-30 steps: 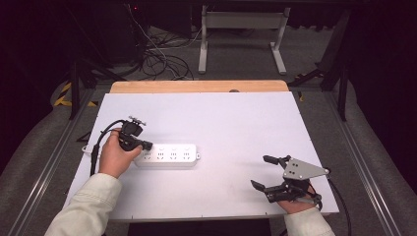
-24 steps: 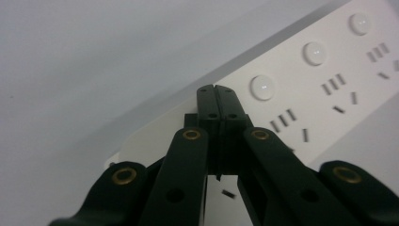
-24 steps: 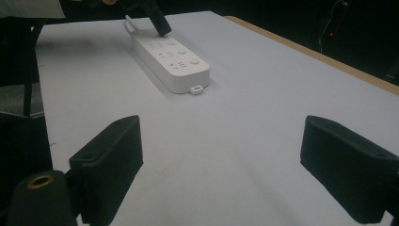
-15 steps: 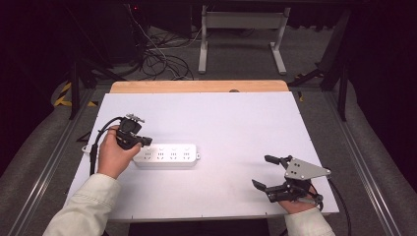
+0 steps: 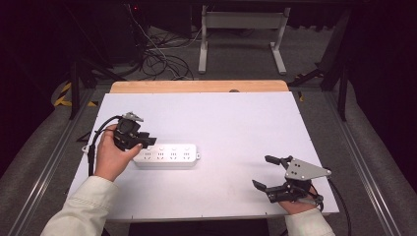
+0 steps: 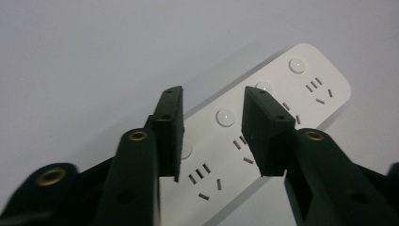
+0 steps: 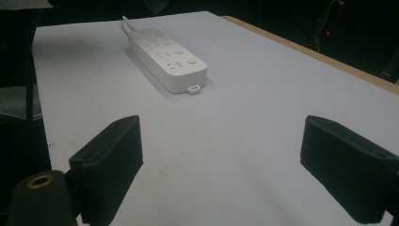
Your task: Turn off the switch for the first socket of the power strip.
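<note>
A white power strip (image 5: 169,155) with several sockets lies flat on the white table (image 5: 231,123), left of the middle. My left gripper (image 5: 143,142) hovers over the strip's left end, pointing right along it. In the left gripper view the power strip (image 6: 287,92) lies below the left gripper (image 6: 211,129). Its jaws have just been opening and stand apart with nothing pressed between them. My right gripper (image 5: 265,172) rests near the table's front right, open wide and empty. From the right gripper (image 7: 235,160) the power strip (image 7: 167,54) lies farther off.
A wooden strip (image 5: 196,86) runs along the table's far edge. Beyond it on the floor are loose cables (image 5: 157,59) and the white legs of a frame (image 5: 241,39). Metal rails (image 5: 49,162) flank the table.
My left gripper has lifted slightly above the strip's left end and its jaws have parted from shut. The right gripper has stayed put.
</note>
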